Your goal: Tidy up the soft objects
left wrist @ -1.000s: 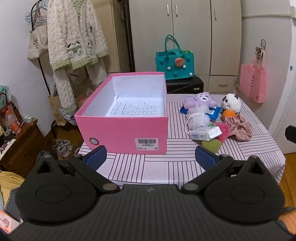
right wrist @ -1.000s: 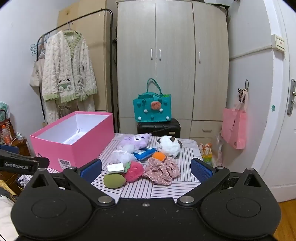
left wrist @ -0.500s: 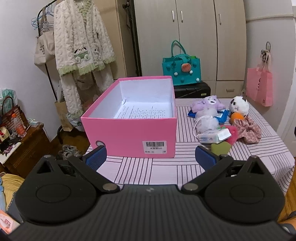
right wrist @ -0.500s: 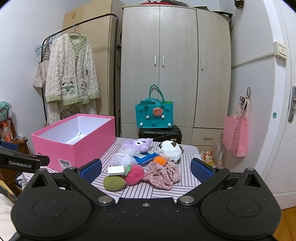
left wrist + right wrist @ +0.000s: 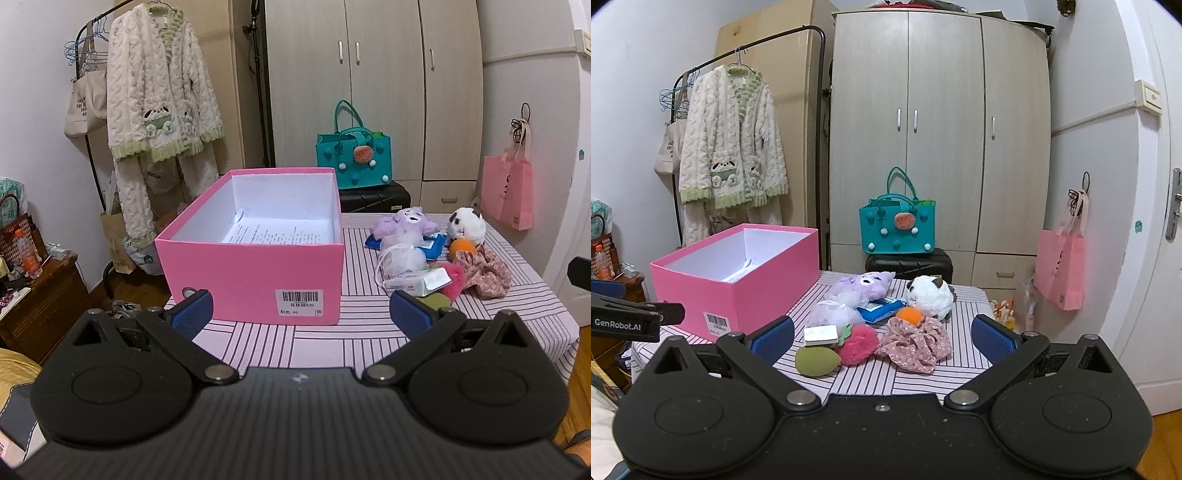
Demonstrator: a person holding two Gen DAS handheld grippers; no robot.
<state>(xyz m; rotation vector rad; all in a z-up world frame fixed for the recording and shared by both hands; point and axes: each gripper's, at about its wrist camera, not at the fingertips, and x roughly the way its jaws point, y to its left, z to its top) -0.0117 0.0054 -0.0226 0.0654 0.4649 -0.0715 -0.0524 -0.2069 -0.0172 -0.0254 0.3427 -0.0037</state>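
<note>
A: What can't you make out?
B: The green sponge sits half behind your left gripper's finger; the box label print's too small, paper text too.

Table, covered in a pale pink cloth with dark stripes. Lying on it:
- pink box, open-topped, ahead between the left fingers;
- purple plush and white plush, far side, beyond the right fingers;
- blue packet;
- white mesh pouf;
- orange ball;
- floral scrunchie;
- pink pompom;
- green sponge, nearest the right gripper's left finger.
</note>
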